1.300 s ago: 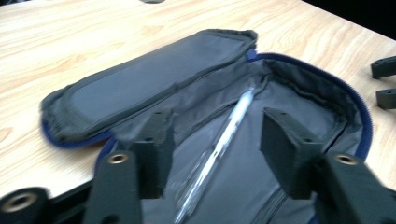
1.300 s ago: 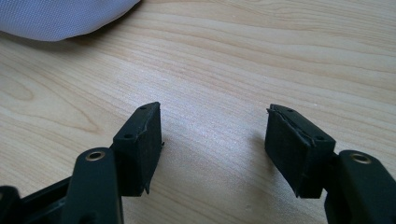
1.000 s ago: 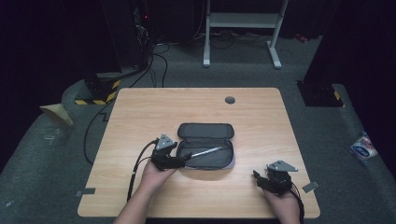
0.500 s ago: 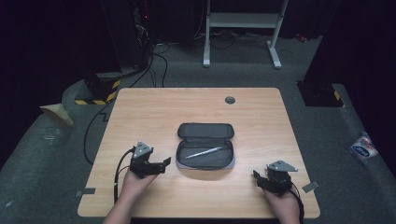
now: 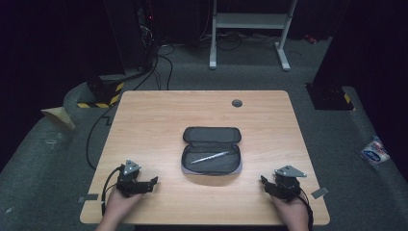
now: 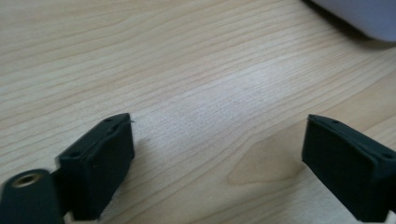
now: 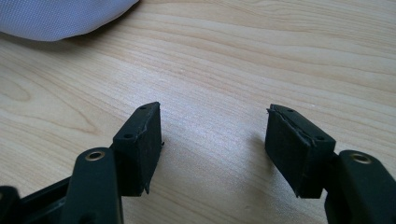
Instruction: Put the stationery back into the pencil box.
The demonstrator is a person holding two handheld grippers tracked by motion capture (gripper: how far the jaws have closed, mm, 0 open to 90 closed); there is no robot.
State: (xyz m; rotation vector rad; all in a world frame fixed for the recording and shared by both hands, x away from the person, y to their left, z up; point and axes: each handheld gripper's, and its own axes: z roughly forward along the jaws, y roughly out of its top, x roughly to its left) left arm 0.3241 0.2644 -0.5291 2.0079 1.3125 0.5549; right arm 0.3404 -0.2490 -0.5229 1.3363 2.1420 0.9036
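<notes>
A dark pencil case (image 5: 211, 163) lies unzipped in the middle of the wooden table (image 5: 159, 120), with a silver pen (image 5: 210, 157) inside it. My left gripper (image 5: 155, 182) rests near the table's front left, well apart from the case. Its jaws have just been opening and now stand open over bare wood (image 6: 217, 140), with nothing between them. A corner of the case (image 6: 369, 18) peeks in at the top right. My right gripper (image 5: 263, 182) sits at the front right, open (image 7: 215, 126), empty, with the case's edge (image 7: 60, 16) at the upper left.
A round grey grommet (image 5: 236, 103) sits near the table's far edge. Beyond the table stand a white metal frame (image 5: 250, 21) and cables (image 5: 163, 62) on the floor. A white packet (image 5: 374, 150) lies on the floor at the right.
My left hand has drawn away from the case's left end, moving left and toward the table's near edge. The right hand has stayed put.
</notes>
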